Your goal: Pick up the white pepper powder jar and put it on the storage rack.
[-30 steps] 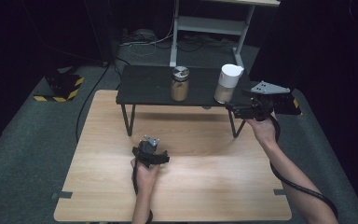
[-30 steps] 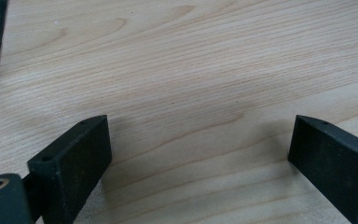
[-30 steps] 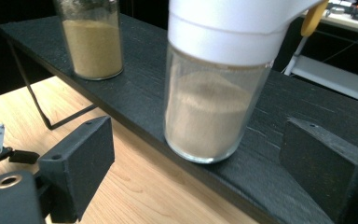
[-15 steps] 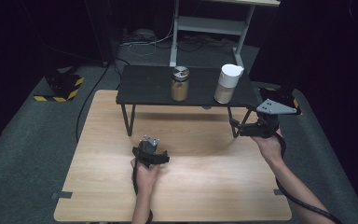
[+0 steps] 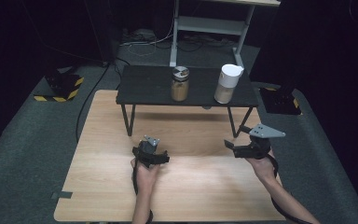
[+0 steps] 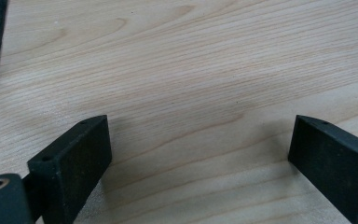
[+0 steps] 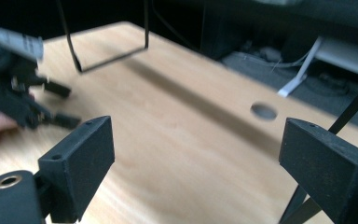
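Observation:
My left gripper (image 5: 148, 143) rests on the wooden table (image 5: 196, 186) near its middle, held in a hand. Its jaws stand open over bare wood, with nothing between them (image 6: 200, 154). My right gripper (image 5: 235, 138) hangs low over the table's right side, just in front of the black shelf's right leg (image 5: 231, 122), and points left. Its jaws are open and empty too (image 7: 196, 154). In the right gripper view the left gripper (image 7: 18, 102) shows blurred at the far left.
A low black shelf (image 5: 149, 86) stands across the back of the table. On it are a glass jar (image 5: 179, 84) with a metal lid and a white container (image 5: 227, 84). The table has a small round hole (image 7: 263, 111). Dark carpet surrounds the table.
My right gripper has come down and towards the person, from beside the shelf's right end to low over the table. The left gripper has stayed where it was.

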